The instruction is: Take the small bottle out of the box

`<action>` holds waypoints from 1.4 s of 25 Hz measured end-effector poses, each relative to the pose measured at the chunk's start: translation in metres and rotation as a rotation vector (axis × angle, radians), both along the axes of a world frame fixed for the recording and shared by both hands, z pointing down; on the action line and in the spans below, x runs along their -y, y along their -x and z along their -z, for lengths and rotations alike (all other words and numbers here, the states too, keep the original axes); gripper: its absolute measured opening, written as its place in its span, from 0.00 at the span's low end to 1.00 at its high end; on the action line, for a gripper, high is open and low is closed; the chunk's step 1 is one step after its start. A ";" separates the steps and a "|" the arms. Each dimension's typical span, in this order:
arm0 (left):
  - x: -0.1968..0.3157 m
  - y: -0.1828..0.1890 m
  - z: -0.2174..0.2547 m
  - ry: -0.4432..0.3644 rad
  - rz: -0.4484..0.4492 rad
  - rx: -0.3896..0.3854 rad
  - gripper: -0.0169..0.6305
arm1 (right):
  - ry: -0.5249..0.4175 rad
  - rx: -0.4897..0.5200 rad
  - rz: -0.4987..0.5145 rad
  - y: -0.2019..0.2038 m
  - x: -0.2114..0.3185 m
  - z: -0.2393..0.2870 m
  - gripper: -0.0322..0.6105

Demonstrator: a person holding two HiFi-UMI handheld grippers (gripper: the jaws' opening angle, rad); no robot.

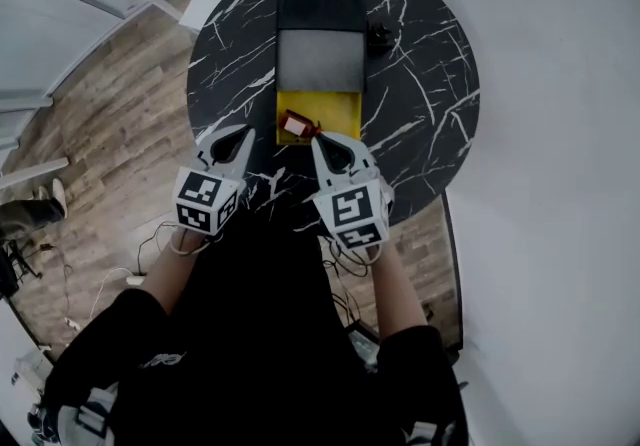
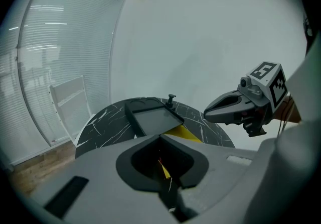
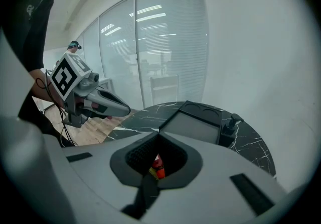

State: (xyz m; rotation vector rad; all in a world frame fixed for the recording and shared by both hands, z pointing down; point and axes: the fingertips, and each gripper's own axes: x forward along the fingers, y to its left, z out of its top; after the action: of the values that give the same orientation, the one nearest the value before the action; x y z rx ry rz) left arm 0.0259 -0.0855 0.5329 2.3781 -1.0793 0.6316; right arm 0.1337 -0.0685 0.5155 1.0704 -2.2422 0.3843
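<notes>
Head view: round black marble table [image 1: 420, 114] with the box [image 1: 343, 112] at its centre. The lid [image 1: 320, 59] stands open toward the far edge, grey inside showing. The box floor is yellow.

Bottle [image 1: 297, 124]: lies on the yellow floor by the near edge of the box, toward its left corner. It is red and white, on its side, and nothing touches it. In the right gripper view it shows as a red-orange spot [image 3: 158, 166] through the window behind the jaw tips, so it is beyond the jaws, not between them.

Left gripper [image 1: 240, 137]: over the table just off the near-left corner of the box. Jaw tips meet and nothing is held. Its own view confirms this [image 2: 161, 140], with only yellow showing through the window.

Right gripper [image 1: 322, 142]: at the near edge of the box, tip just beside the bottle. Jaws together, empty [image 3: 158, 135].

Step (judged): approach. The task is not yet begun, since the bottle is untouched.

Handling (judged):
- The bottle is small, so likely light. The body looks rigid, but I cannot tell glass from plastic.
- Lying down it may roll or skid on the smooth floor when nudged.
- Best hold is across the body at mid-length, pads on both sides, not on the cap end.
- The jaws must part before going in. The near wall of the box stands close to the bottle, so come down from above rather than level.
- Use a light squeeze. A round, smooth body can squirt out of a hard pinch.
</notes>
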 end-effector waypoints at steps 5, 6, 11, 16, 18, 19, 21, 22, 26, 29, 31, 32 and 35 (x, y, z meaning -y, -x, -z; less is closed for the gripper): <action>0.003 0.003 -0.027 0.035 -0.017 -0.016 0.02 | 0.071 -0.062 0.039 0.009 0.002 -0.025 0.04; 0.003 0.004 -0.033 0.046 -0.022 -0.017 0.02 | 0.083 -0.077 0.050 0.011 0.003 -0.031 0.04; -0.004 0.005 -0.062 0.109 -0.032 -0.022 0.02 | 0.152 -0.143 0.087 0.015 0.003 -0.062 0.04; -0.010 0.003 -0.082 0.142 -0.035 -0.036 0.02 | 0.233 -0.206 0.132 0.018 -0.001 -0.087 0.04; -0.011 0.007 -0.088 0.146 -0.034 -0.033 0.02 | 0.248 -0.231 0.146 0.021 -0.002 -0.094 0.04; -0.012 0.009 -0.091 0.152 -0.032 -0.030 0.02 | 0.252 -0.242 0.153 0.023 -0.002 -0.097 0.04; -0.012 0.014 -0.097 0.167 -0.026 -0.025 0.02 | 0.263 -0.255 0.168 0.027 -0.002 -0.102 0.05; -0.012 0.016 -0.098 0.171 -0.024 -0.024 0.02 | 0.270 -0.259 0.175 0.029 -0.001 -0.106 0.05; -0.011 0.022 -0.098 0.169 -0.031 -0.017 0.02 | 0.293 -0.285 0.206 0.036 0.000 -0.117 0.16; -0.019 0.022 -0.097 0.187 -0.047 -0.019 0.02 | 0.311 -0.317 0.227 0.039 -0.001 -0.123 0.19; -0.021 0.023 -0.095 0.192 -0.048 -0.023 0.02 | 0.320 -0.343 0.241 0.041 0.001 -0.126 0.21; -0.020 0.024 -0.095 0.193 -0.042 -0.026 0.02 | 0.323 -0.353 0.247 0.042 0.003 -0.128 0.22; -0.016 0.026 -0.095 0.199 -0.007 -0.043 0.02 | 0.340 -0.365 0.263 0.046 0.007 -0.134 0.24</action>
State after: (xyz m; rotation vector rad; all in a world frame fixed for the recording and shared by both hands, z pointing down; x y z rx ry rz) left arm 0.0003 -0.0694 0.6277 2.2147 -0.9440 0.6551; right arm 0.0875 -0.0758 0.6497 0.6038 -1.8747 0.4021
